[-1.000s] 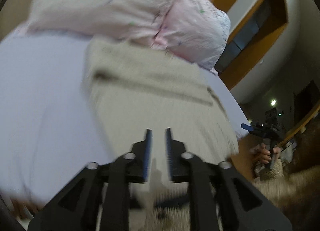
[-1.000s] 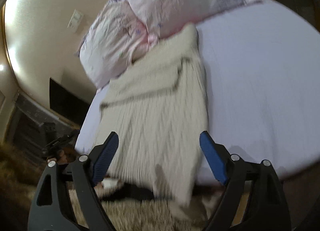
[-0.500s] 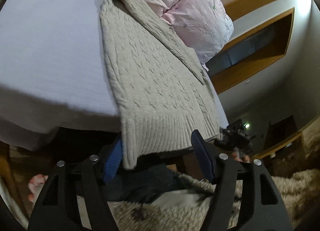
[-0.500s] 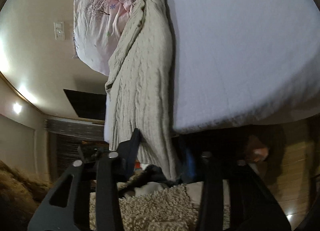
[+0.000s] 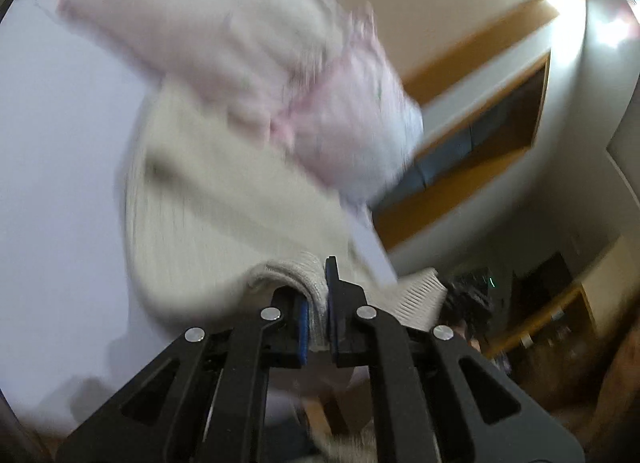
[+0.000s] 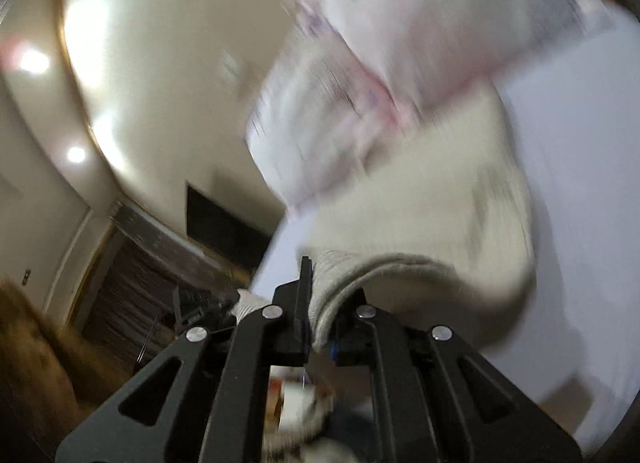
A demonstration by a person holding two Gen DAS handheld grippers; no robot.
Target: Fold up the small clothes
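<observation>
Since half a second ago both tongs closed: left gripper [image 5: 318,295] and right gripper [image 6: 320,303] pinched the sweater [image 5: 224,199] hem, lifting it | sweater ran lengthwise toward pillows [image 5: 248,47] | lavender bed sheet [image 5: 52,151] | beige wall [image 6: 168,63], blurred.

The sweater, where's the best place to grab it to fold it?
By the ribbed bottom hem, one corner per gripper, coming from the foot of the bed. That edge of the sweater lies nearest, thick and easy to pinch. The left gripper and right gripper already clamp it there, its far end by the pillows.
</observation>
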